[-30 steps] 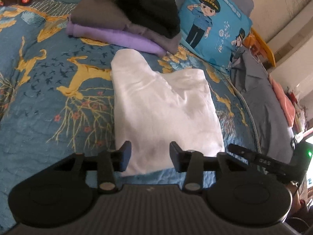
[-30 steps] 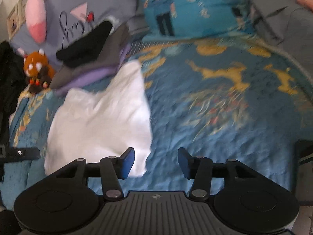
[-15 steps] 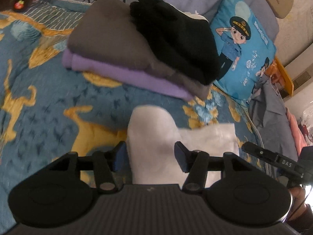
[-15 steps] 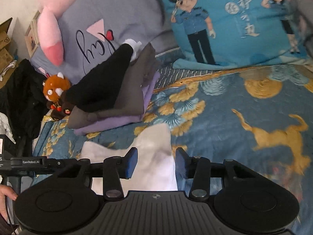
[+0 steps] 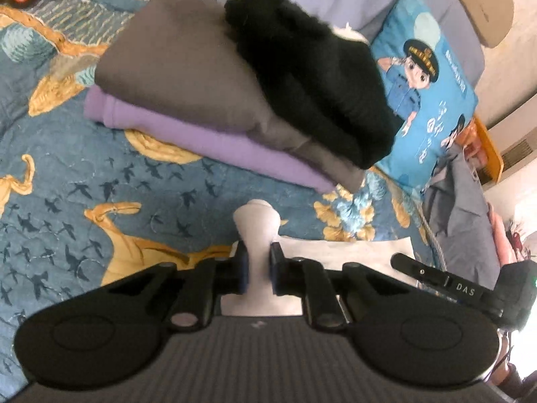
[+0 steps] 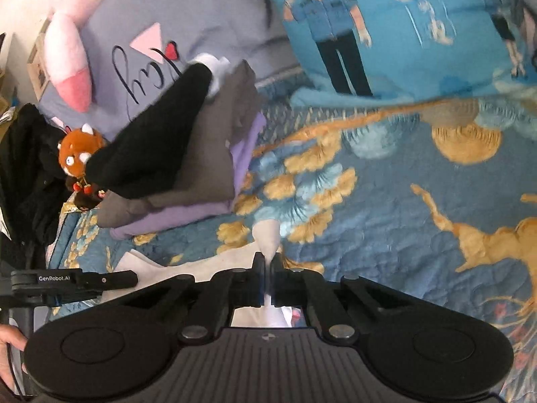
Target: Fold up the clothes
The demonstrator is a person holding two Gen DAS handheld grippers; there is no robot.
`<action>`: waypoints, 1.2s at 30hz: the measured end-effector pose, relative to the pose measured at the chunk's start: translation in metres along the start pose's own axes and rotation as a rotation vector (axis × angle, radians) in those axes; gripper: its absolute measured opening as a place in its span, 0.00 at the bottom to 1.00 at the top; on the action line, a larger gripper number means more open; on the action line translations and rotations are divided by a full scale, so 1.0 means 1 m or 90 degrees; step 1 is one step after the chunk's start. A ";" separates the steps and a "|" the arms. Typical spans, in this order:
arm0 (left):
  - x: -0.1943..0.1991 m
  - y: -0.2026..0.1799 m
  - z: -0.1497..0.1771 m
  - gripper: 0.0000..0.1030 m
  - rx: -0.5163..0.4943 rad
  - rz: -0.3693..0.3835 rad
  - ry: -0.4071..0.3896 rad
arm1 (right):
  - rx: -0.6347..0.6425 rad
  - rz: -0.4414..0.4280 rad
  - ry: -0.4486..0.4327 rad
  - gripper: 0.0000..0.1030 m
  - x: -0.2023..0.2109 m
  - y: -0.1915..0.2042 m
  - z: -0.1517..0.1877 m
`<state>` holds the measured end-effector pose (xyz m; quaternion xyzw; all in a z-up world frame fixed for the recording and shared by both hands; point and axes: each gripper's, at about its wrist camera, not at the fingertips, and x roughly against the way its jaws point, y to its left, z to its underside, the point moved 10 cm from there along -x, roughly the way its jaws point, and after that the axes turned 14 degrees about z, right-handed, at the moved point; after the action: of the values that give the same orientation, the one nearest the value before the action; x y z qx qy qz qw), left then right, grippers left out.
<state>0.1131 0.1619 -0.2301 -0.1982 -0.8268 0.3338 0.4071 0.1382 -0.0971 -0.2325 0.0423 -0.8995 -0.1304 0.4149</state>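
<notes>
A white garment (image 5: 342, 252) lies flat on the blue patterned bedspread (image 5: 100, 201). My left gripper (image 5: 257, 268) is shut on its far left corner, and a bunched tip of white cloth sticks out past the fingertips. My right gripper (image 6: 267, 272) is shut on the garment's (image 6: 214, 262) far right corner, with a pointed tip of cloth poking forward. Each gripper shows at the edge of the other's view. Most of the garment is hidden under the gripper bodies.
A stack of folded clothes (image 5: 218, 94), purple, grey and black, sits just beyond the white garment. A blue cartoon pillow (image 5: 426, 100) and a lilac pillow (image 6: 167, 27) lie behind. A red panda plush (image 6: 79, 158) sits at the left. Grey bedding (image 5: 459, 208) lies at the right.
Both grippers moved forward along the white garment to its far edge and closed on its far corners. They were open half a second ago.
</notes>
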 end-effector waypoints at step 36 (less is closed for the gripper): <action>0.063 -0.038 0.079 0.58 -0.103 -0.028 0.044 | -0.050 0.012 0.016 0.34 0.091 -0.030 0.074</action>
<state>0.0101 0.1417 -0.2043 -0.2240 -0.8405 0.2498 0.4254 0.0218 -0.1282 -0.2202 0.0190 -0.8888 -0.1610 0.4286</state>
